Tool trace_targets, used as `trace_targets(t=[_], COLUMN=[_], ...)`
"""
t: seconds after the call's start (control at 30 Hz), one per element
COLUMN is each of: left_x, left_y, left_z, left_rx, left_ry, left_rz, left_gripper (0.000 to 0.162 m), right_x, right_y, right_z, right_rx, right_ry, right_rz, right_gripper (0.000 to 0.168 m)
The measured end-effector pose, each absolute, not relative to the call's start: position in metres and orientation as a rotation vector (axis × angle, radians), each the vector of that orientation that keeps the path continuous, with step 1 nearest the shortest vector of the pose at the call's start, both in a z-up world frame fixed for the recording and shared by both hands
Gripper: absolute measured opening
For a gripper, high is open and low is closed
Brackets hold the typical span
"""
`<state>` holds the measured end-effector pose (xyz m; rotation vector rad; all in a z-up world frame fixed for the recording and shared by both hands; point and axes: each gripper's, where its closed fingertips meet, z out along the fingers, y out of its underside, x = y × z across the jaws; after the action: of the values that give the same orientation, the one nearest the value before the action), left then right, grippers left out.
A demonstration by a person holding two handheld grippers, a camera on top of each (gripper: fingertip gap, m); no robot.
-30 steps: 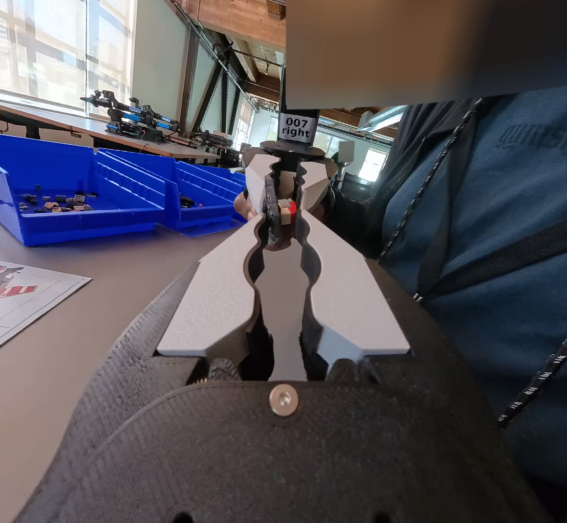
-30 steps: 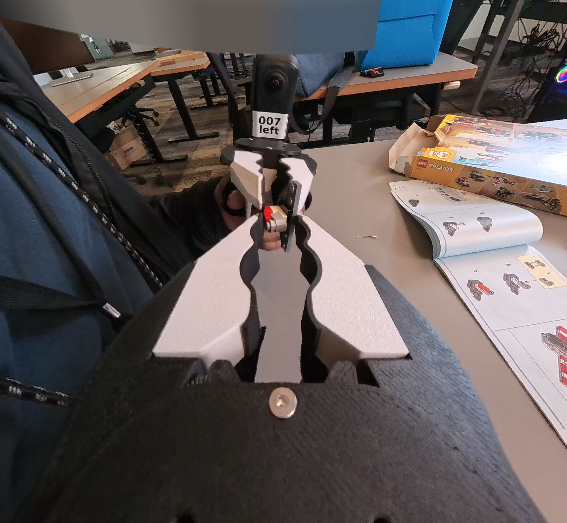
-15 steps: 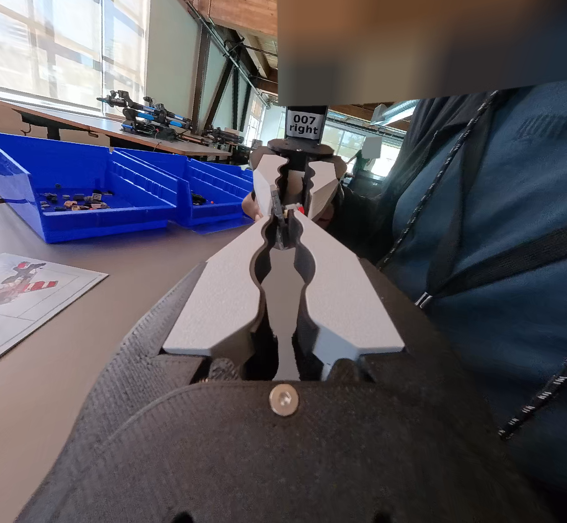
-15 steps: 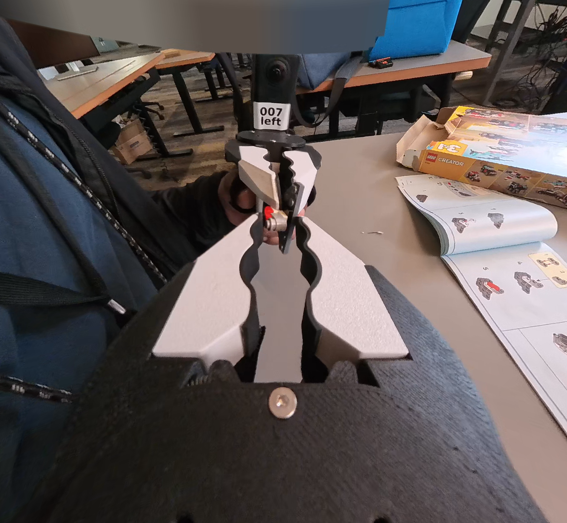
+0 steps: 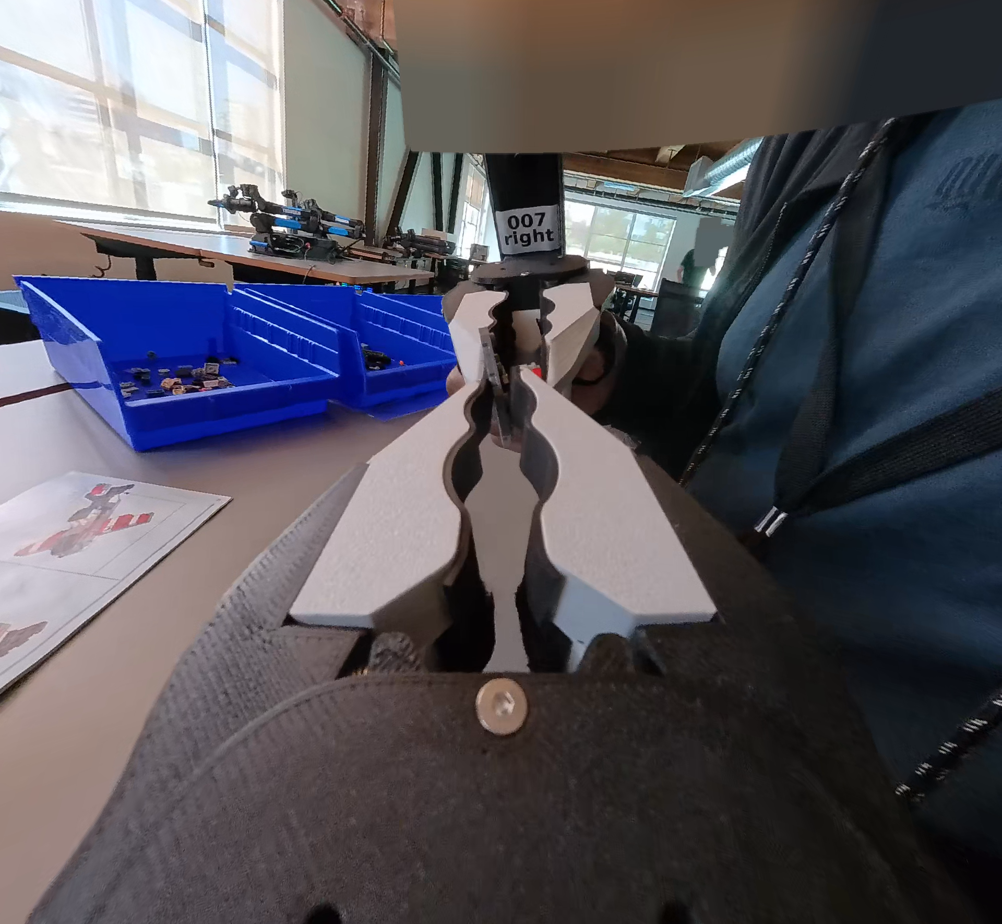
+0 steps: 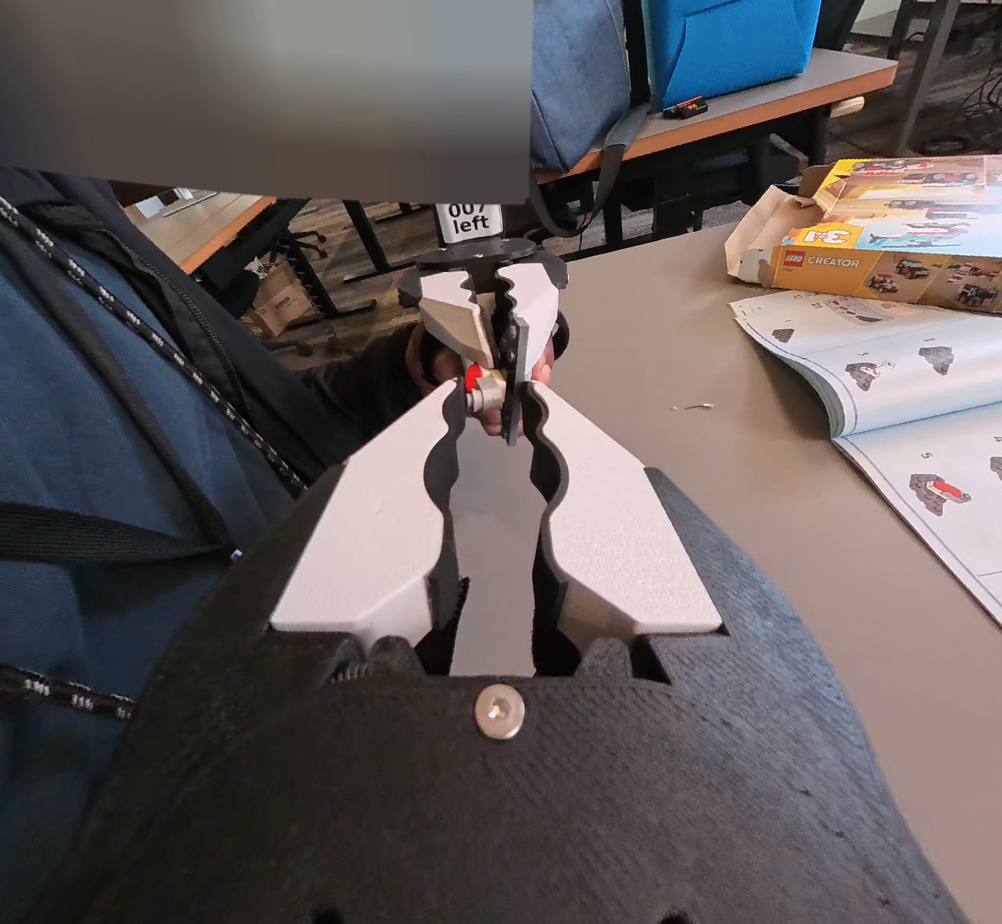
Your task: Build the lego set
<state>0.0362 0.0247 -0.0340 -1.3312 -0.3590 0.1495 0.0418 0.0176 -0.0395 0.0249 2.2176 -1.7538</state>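
My two grippers meet tip to tip above the grey table. My left gripper [image 5: 498, 382] is shut on a thin dark grey lego plate [image 5: 503, 412], held edge-on. In the right wrist view the left gripper [image 6: 501, 355] clamps that plate [image 6: 512, 410] from the far side. My right gripper [image 6: 494, 392] is shut on a small tan brick [image 6: 486, 392] with a red stud [image 6: 473, 376], held against the plate's face. In the left wrist view the right gripper [image 5: 515, 350] faces me, with the red stud [image 5: 535, 372] just showing.
Blue bins [image 5: 217, 410] with several loose pieces [image 5: 179, 380] stand at the left back. An instruction sheet [image 5: 81, 534] lies front left. An open booklet [image 6: 894, 393] and the set's box [image 6: 867, 263] lie right. The person's blue hoodie [image 6: 108, 410] is close. Only a small space, under 4 cm, lies between the two pairs of fingers.
My left gripper's fingers have narrowed onto the dark plate. Both grippers have stayed tip to tip and turned a little, and the brick now sits tight against the plate.
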Motion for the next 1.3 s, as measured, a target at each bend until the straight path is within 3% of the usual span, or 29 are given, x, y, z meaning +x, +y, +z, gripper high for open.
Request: trace_targets(t=[1.3], left_x=[0.0384], left_y=[0.0255], left_z=[-0.0301], left_rx=[-1.320], left_ry=[-0.346], left_rz=[0.162], left_gripper=[0.006], right_x=[0.0424], right_y=[0.0175], right_z=[-0.0371], right_rx=[0.059], right_ry=[2.187], right_rz=[-1.740], right_gripper=[0.020])
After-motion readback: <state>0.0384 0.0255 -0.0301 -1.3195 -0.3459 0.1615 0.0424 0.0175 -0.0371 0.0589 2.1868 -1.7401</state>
